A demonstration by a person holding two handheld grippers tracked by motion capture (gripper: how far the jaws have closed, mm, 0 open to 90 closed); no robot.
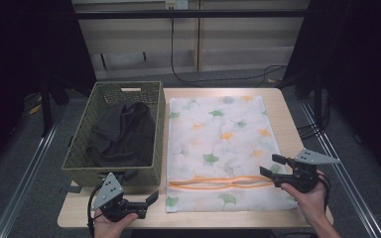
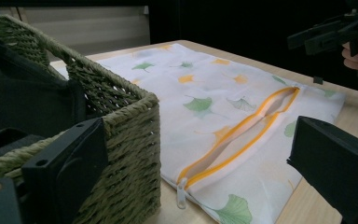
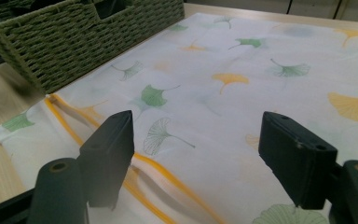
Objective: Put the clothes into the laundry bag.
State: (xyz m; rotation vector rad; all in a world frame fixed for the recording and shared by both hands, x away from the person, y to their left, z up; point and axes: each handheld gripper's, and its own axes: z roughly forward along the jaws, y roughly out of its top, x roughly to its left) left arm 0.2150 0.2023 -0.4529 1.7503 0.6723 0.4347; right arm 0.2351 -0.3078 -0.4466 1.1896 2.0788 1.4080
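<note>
Both grippers released over the laundry bag [image 1: 223, 148]

Left gripper [image 1: 149, 203] lower left — jaws apart, empty; right gripper [image 1: 270, 166] lower right — jaws wide, above the orange zipper [image 1: 218, 182].

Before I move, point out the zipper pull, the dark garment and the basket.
Zipper pull [image 2: 181, 198]: left gripper view, on the white tab at the near end of the orange zipper.
Dark garment [image 1: 123, 133]: high view, middle of the crumpled cloth.
Basket [image 1: 113, 175]: high view, near woven wall.
</note>
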